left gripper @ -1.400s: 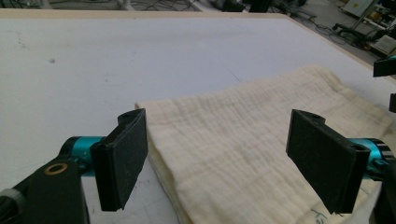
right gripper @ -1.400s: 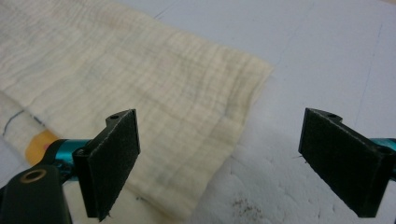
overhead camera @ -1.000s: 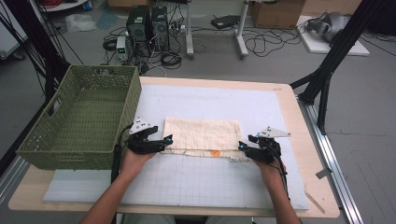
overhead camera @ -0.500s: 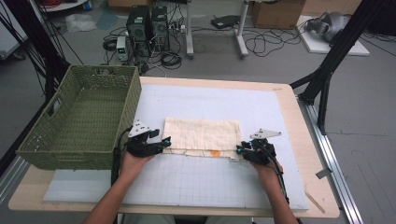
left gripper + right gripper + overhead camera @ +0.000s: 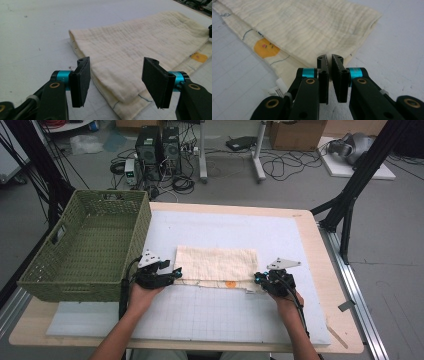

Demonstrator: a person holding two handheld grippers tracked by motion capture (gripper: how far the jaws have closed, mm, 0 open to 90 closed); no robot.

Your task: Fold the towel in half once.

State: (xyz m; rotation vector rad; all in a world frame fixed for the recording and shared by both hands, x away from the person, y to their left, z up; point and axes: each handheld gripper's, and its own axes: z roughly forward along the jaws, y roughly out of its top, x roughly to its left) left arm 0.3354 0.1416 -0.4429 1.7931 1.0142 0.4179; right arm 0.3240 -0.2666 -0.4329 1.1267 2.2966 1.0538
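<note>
Both grippers' jaws have just been closing. Right gripper (image 5: 329, 60) now pinches the near right corner of the folded cloth (image 5: 216, 266); left gripper (image 5: 116, 70) stands apart around the cloth's left corner, on the white mat (image 5: 210, 315) beside the green basket (image 5: 85, 245).

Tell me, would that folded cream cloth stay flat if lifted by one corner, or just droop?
Probably droop: the folded cream cloth looks like thin, crinkled muslin, and its layers sag at the edges. It seems light for its size. It likely won't slide easily, since the weave looks textured, though the layers may come unfolded.
</note>
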